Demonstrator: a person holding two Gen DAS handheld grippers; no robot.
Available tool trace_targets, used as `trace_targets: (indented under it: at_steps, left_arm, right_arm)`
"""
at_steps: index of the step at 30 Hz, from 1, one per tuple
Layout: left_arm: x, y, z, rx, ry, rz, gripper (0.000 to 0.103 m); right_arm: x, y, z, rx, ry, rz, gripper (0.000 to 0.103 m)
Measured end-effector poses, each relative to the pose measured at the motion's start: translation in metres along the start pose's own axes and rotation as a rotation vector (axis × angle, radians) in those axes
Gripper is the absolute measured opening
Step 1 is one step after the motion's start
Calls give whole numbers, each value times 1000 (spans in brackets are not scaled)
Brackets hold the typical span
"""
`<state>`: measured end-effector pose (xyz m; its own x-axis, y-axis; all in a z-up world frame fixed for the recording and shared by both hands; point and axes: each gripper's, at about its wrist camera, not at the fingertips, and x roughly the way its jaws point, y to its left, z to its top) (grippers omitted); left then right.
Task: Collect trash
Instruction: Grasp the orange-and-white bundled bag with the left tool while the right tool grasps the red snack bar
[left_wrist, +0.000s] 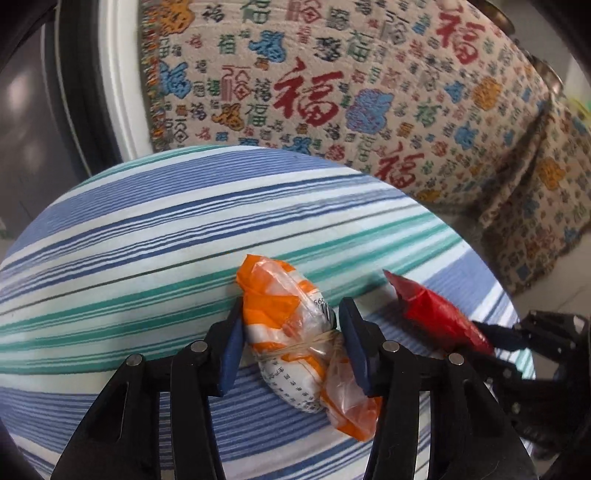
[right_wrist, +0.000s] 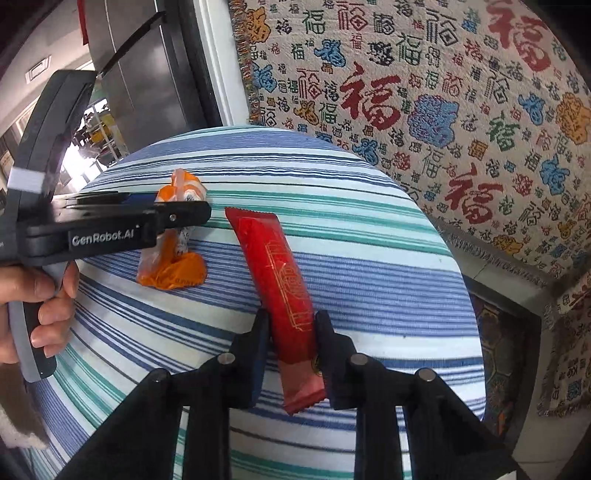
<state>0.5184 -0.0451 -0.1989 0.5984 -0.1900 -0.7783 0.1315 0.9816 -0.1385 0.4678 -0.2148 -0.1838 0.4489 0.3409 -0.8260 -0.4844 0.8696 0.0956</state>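
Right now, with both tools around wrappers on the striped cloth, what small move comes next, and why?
Probably close both: the left tool straddles the orange-and-white packet, the right tool the red wrapper, with slight gaps showing, so neither looks gripped yet.

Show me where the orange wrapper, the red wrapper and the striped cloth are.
orange wrapper (left_wrist: 284, 317): left wrist view, on its orange-and-clear middle, above the rubber band.
red wrapper (right_wrist: 284, 291): right wrist view, on its printed middle.
striped cloth (right_wrist: 369, 273): right wrist view, on a bare blue-striped patch right of the red wrapper.
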Motion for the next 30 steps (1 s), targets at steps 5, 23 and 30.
trace_targets:
  at_steps: [5, 23, 30]
  left_arm:
    - [-36, -18, -37, 295, 44, -91, 50]
    - [-142, 13, -142, 117, 29, -156, 79]
    - [-112, 13, -157, 123, 43, 17, 80]
  right_arm:
    - [-29, 17, -40, 101, 59, -43, 25]
    - [-112, 88, -136, 247, -54, -39, 49]
    - [-94, 102, -136, 57, -49, -110, 58]
